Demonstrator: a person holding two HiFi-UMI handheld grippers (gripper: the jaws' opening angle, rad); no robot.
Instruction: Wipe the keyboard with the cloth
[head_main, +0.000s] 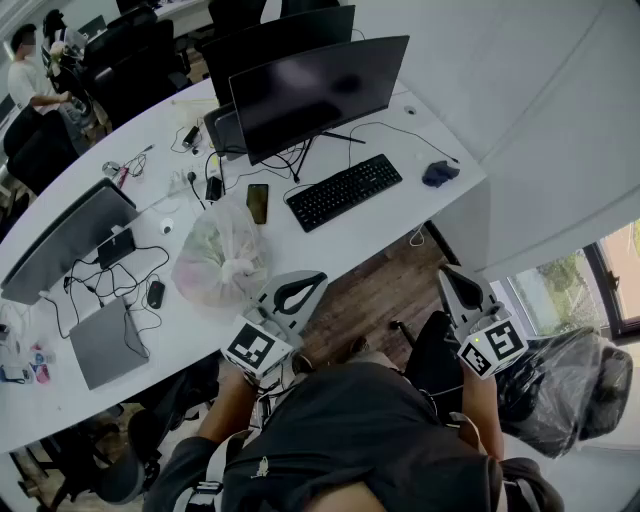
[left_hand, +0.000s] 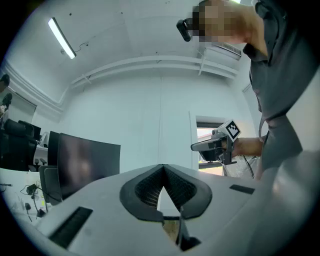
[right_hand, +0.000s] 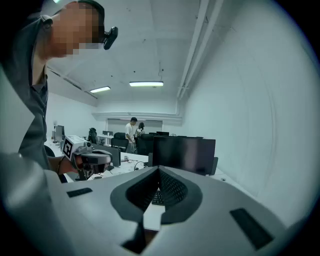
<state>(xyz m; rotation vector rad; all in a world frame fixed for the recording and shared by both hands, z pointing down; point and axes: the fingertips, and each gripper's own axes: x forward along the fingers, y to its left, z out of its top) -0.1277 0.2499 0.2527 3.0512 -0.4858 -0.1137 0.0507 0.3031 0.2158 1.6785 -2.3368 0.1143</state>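
Neither tool has anything in it. The left tool (head_main: 300, 290) and the right tool (head_main: 458, 285) both have their jaws pressed together on nothing, and both are held close to the person's body, well back from the white desk (head_main: 400, 215). The black rectangular keyboard (head_main: 345, 190) lies slantwise in front of the dark flat monitor (head_main: 320, 95). To its right, near the desk's corner, sits a dark blue crumpled cloth (head_main: 440, 172), or so I judge it, since it is small in the head view.

The first risk is in the pickup. The cloth lies close to the desk edge, so a tool that pushes instead of pinching could sweep it to the floor. The jaws also have to open before they arrive.

Wiping brings a second risk. The keyboard is loose on the desk and may slide under pressure towards the black phone (head_main: 257, 202) or the cables behind it. The bulging clear plastic bag (head_main: 220, 262) lies just beside the left tool and could be caught on the way in.
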